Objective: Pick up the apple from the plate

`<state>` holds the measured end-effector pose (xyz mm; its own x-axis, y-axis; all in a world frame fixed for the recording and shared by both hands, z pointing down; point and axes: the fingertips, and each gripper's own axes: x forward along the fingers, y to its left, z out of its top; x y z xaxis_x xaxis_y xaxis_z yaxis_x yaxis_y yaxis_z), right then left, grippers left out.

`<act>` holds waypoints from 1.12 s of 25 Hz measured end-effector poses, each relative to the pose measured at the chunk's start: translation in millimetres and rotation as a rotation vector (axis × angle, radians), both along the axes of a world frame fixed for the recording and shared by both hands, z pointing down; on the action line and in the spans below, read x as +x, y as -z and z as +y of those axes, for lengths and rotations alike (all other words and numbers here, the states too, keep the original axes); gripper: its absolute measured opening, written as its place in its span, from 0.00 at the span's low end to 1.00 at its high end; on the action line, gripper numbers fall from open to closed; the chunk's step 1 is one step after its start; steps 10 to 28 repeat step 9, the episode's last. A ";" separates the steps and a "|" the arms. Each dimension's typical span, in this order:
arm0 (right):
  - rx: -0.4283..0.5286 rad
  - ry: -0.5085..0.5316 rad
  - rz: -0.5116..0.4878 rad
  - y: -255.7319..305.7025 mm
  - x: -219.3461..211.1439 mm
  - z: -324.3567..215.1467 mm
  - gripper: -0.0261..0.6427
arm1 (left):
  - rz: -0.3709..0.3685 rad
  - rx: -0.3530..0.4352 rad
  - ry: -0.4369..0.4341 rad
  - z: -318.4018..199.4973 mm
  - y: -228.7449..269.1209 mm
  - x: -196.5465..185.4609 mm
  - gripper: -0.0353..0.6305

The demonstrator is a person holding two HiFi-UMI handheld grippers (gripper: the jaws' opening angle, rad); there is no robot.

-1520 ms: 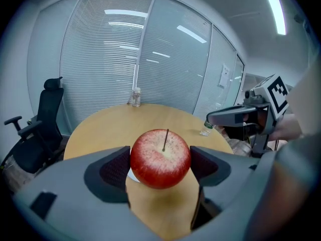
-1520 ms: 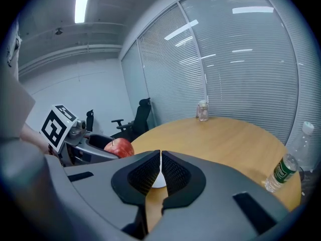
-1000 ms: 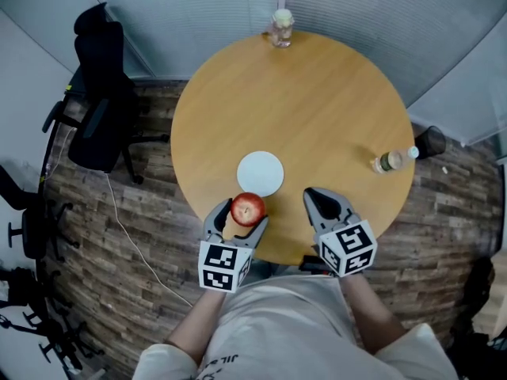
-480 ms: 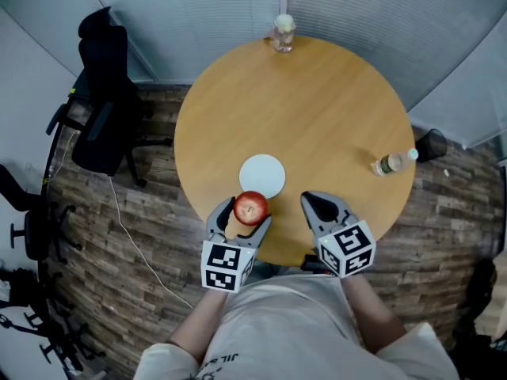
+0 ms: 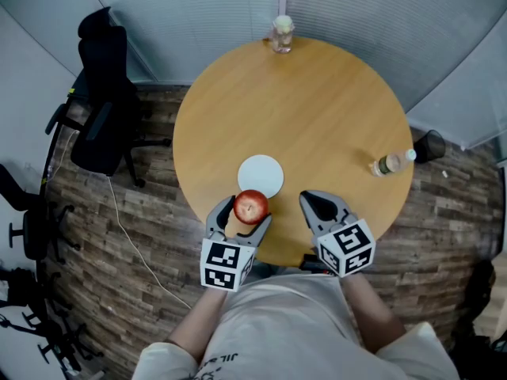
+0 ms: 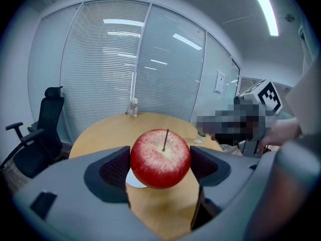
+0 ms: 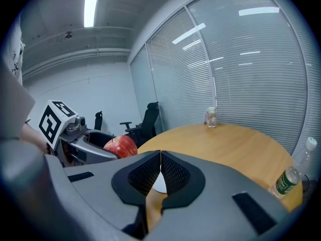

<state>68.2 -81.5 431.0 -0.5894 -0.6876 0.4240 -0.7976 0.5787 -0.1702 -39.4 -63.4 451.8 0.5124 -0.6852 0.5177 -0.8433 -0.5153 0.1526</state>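
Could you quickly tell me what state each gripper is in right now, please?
Left gripper: closed on the apple.
Right gripper: closed, holding nothing.

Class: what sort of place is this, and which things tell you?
Probably an office meeting room: a round wooden table, a black wheeled office chair, and glass walls with slatted blinds.

Light is even and fairly bright throughout. A ceiling strip lamp (image 6: 264, 9) burns white at the top of the left gripper view, and lamp reflections streak the window blinds (image 6: 110, 59). The wooden surface (image 5: 317, 109) carries a soft sheen and only faint shadows. Both gripper views bulge and darken at their round edges. The apple (image 6: 160, 154) is sharp; the left claw (image 6: 160, 167) housing nearest the lens looks soft, probably out of focus.
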 end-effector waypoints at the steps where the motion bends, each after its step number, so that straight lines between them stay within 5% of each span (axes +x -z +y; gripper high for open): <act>1: -0.001 0.001 -0.001 0.0 0.0 0.3 0.08 | 0.003 0.000 0.001 0.1 0.6 0.0 0.62; 28: 0.004 0.003 -0.004 1.2 -1.3 1.6 0.08 | 0.006 0.002 -0.002 1.9 1.8 -0.2 0.62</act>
